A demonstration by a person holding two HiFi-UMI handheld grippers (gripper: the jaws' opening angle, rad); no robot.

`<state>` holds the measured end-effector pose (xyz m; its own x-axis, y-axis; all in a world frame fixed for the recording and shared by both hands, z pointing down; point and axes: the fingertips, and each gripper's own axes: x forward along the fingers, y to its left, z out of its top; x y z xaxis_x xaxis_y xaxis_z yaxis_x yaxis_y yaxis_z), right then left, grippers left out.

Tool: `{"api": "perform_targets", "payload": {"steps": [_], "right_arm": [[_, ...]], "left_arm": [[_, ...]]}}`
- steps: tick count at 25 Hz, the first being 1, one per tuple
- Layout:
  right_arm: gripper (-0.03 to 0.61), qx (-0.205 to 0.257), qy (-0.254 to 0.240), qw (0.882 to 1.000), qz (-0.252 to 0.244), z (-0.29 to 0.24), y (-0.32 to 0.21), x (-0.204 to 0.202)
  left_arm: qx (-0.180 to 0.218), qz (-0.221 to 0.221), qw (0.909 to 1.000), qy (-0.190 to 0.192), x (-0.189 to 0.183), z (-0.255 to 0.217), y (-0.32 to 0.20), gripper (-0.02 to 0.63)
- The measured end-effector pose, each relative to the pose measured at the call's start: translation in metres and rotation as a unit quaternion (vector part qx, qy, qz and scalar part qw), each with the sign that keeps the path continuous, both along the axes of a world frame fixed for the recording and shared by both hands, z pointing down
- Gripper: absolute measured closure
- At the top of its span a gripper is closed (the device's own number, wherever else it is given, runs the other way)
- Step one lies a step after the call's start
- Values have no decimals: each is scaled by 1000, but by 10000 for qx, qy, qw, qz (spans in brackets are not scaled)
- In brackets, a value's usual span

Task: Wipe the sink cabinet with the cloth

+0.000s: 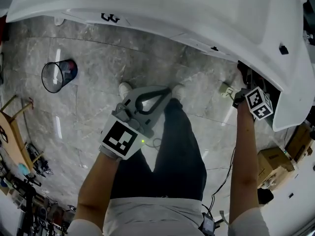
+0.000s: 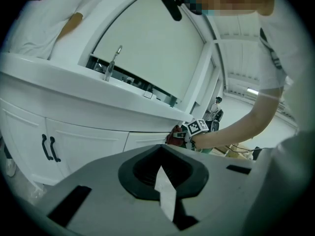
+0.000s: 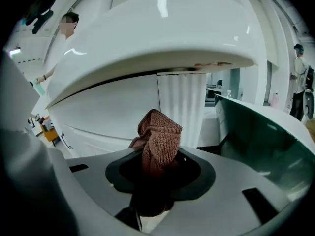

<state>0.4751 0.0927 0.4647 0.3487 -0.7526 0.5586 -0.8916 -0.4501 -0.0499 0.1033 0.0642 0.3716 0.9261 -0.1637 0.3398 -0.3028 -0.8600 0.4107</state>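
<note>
The white sink cabinet [image 1: 162,9] runs along the top of the head view. Its doors with black handles [image 2: 48,148] and the faucet [image 2: 112,63] show in the left gripper view. My right gripper [image 1: 242,90] is tucked under the countertop's overhang at the cabinet's right end, shut on a reddish-brown cloth [image 3: 159,139]. The bunched cloth [image 2: 174,137] sits close against the white cabinet front [image 3: 113,114]; I cannot tell whether they touch. My left gripper [image 1: 165,93] hangs over the floor in front of the person's legs, away from the cabinet, jaws shut with nothing in them.
A black wire wastebasket [image 1: 58,75] stands on the grey marble floor at the left. Cardboard boxes [image 1: 273,163] and a cable [image 1: 224,176] lie at the right. Clutter lines the lower left edge. Other people stand farther off in both gripper views.
</note>
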Motion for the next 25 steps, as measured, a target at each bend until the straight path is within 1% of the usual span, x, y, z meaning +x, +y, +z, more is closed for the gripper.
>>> {"api": "perform_targets", "payload": {"steps": [3,6,10,13,21,25], "right_arm": [[434,25,27,9998,187,-3,-2,0],[436,112,33,9995,308,-6,-6,-6],[437,156,-28,9998,80,-6,-25,-31],[437,215,-118,9997,26,-6,-38,-51],[437,382,-317,9985,-241,-7,-74,-106],[437,433,-466,9964,-552,-4,-95,-142]], "left_arm": [[24,39,10000,47,-3,1,-4,603],[-18,-16,10000,93,-9,2,-9,603],[15,-45,9999,127,-19,4,-12,603],[32,-124,9998,150,-28,3,-15,603],[-53,-458,9988,161,-65,9,-22,603],[-72,-586,9981,146,-79,12,-23,603]]}}
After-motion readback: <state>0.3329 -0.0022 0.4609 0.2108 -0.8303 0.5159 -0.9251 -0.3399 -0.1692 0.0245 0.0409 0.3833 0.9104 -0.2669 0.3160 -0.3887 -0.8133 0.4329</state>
